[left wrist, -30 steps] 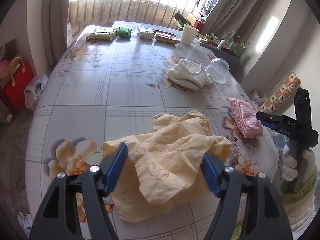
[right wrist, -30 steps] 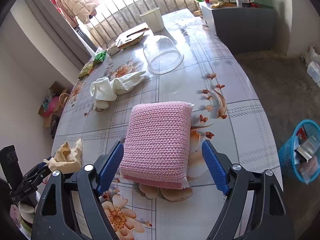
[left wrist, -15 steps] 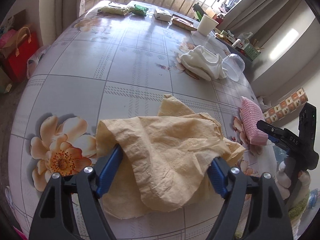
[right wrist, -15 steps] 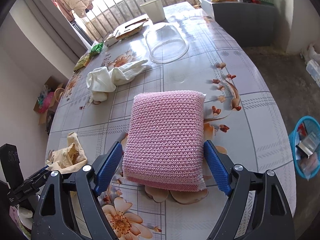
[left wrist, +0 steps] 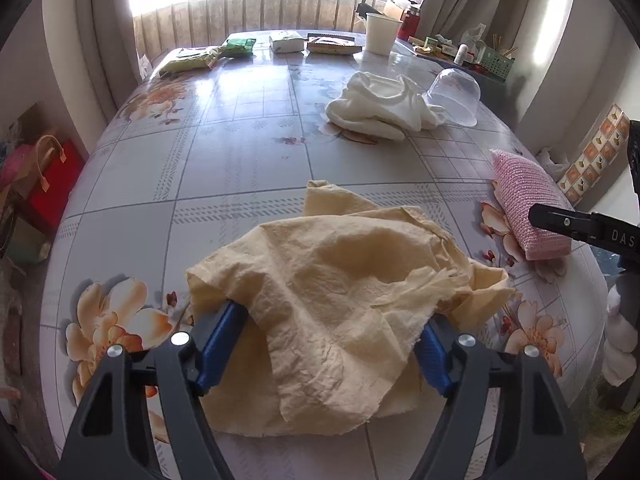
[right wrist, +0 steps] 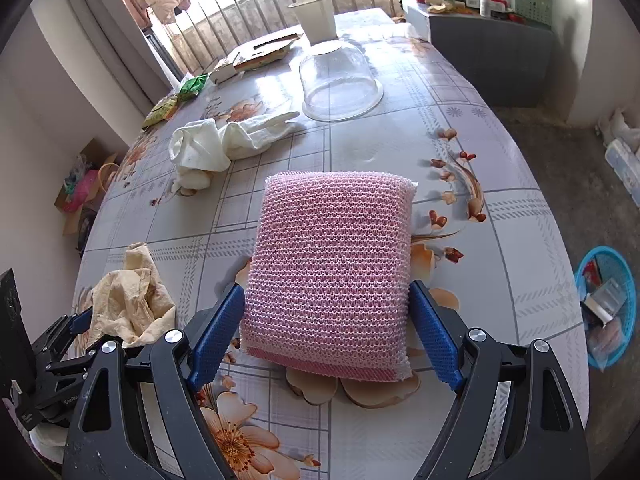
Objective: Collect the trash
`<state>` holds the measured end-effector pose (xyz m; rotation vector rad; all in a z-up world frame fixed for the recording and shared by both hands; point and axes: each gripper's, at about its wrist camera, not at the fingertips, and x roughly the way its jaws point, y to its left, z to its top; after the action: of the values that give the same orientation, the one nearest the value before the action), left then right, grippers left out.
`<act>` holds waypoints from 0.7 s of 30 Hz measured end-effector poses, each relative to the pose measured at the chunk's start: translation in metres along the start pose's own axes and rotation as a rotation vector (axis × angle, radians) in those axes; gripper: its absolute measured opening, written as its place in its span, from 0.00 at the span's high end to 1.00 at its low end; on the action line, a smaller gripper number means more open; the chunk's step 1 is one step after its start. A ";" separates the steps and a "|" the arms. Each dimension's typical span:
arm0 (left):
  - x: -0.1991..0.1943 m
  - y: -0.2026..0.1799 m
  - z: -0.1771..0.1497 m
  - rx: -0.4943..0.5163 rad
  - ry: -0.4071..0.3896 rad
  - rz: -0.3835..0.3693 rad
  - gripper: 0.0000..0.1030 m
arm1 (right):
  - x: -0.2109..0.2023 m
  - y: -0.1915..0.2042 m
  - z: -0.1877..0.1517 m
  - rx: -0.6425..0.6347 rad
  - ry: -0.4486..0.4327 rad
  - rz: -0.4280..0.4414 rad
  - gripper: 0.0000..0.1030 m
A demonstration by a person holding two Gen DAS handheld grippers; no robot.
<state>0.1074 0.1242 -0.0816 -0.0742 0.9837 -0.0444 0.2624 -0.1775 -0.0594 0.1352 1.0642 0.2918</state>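
Two pieces of trash are straddled at once, one by each tool. The paper (left wrist: 344, 304) — yellow, crumpled — lies on the counter (left wrist: 240, 168) near its front edge, and the left tool (left wrist: 332, 344) is spread around it, a blue pad at either side; the sheet is draped over both fingertips, so contact is likely, but no squeeze can be seen. The sponge (right wrist: 332, 272), pink and knitted, lies flat toward the counter's right edge, and the right tool (right wrist: 326, 328) is released around its near end, the pads (right wrist: 218, 336) just beside its sides with a sliver of gap on the left.

Compared with a second ago, both tools have been brought forward and lower: the sponge now fills more of the right wrist view and sits deeper between the fingers, and the paper has been overrun by the left fingers, whose tips were clear of it before and are now partly buried. Neither tool has been closed in that time. It is judged that the approach is finished and that closing is the step in hand — nothing has been lifted yet.

Farther out, a white cloth (left wrist: 380, 108) and a clear dome (right wrist: 340, 80) are left untouched mid-counter, with a cup (right wrist: 316, 18) and packets behind. A blue basket (right wrist: 608, 308) on the floor to the right, already holding scraps, is taken to be the destination. The paper may slip or tear if only a fold is pinched.
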 end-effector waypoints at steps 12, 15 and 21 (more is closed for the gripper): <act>-0.003 0.011 0.001 0.001 -0.008 -0.030 0.83 | -0.002 -0.002 -0.005 0.001 -0.003 -0.058 0.47; -0.004 0.012 0.001 -0.003 -0.006 -0.045 0.87 | -0.005 -0.006 -0.005 0.014 -0.006 -0.053 0.56; -0.005 0.010 0.001 -0.006 -0.006 -0.058 0.88 | -0.009 -0.010 -0.007 0.017 0.000 -0.041 0.57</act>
<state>0.1060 0.1343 -0.0776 -0.1083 0.9761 -0.0947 0.2543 -0.1902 -0.0578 0.1282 1.0688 0.2461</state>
